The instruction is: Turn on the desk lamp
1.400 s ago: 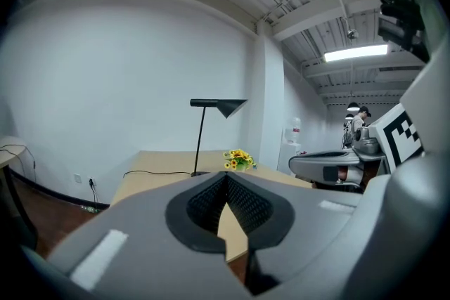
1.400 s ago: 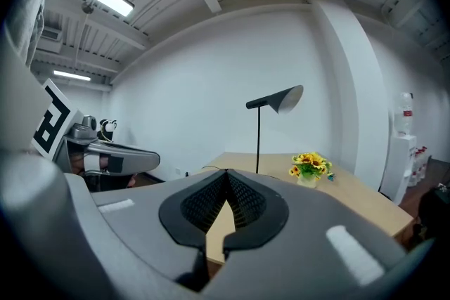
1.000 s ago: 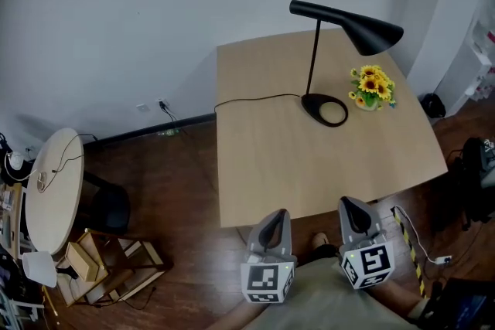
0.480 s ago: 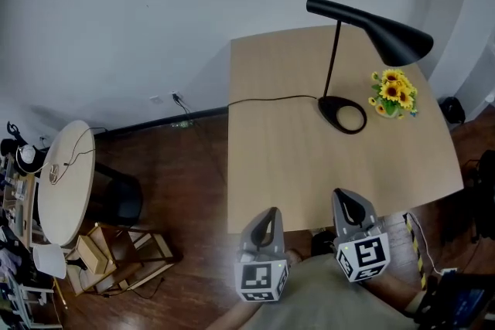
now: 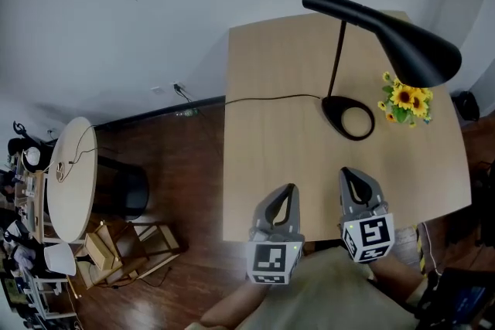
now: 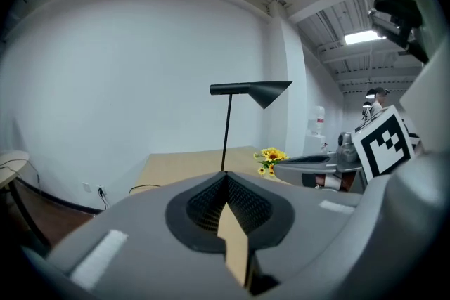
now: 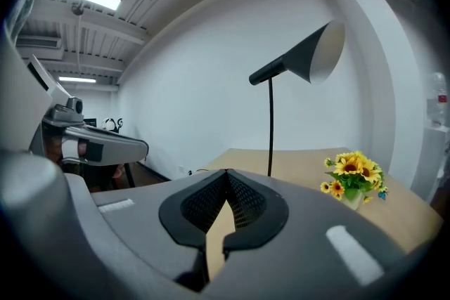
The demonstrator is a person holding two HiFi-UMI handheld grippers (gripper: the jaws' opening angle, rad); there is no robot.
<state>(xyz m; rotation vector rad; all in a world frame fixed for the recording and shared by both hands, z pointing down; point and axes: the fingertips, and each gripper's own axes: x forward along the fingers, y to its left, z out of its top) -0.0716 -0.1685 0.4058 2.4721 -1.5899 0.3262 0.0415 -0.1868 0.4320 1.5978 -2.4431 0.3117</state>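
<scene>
- Black desk lamp (image 5: 418, 50), metal, with a thin upright stem and a cone shade: it stands on the far right part of the light wooden square table (image 5: 278, 166). Its oval ring base (image 5: 348, 118) lies flat on the top.
- Long axis of the lamp head: in the head view it runs from upper left to lower right. The narrow tail end is at the left, and the wide mouth of the cone is at the right, on the side where the flowers stand. In the right gripper view the mouth opens rightward and slightly down (its inner face shows pale).
- Thin black cord (image 5: 263, 98): it leaves the base leftward, crosses the table top and drops off the left edge towards the wall.
- Small pale pot (image 7: 355, 199): it holds a bunch of yellow sunflowers (image 5: 404, 100) with green leaves and stands just beside the lamp base, on its right.
- Left gripper (image 5: 288, 191), grey with a marker cube: it hovers over the near edge of the table, pointing towards the far side. Its jaws are closed tip to tip with nothing between them.
- Right gripper (image 5: 348, 176): it is alongside the left one, also over the near edge and well apart from the lamp. Its jaws meet at the tips and hold nothing.
- Round pale side table (image 5: 66, 182): it stands on the dark wooden floor (image 5: 178, 166), left of the square table and well apart from it.
</scene>
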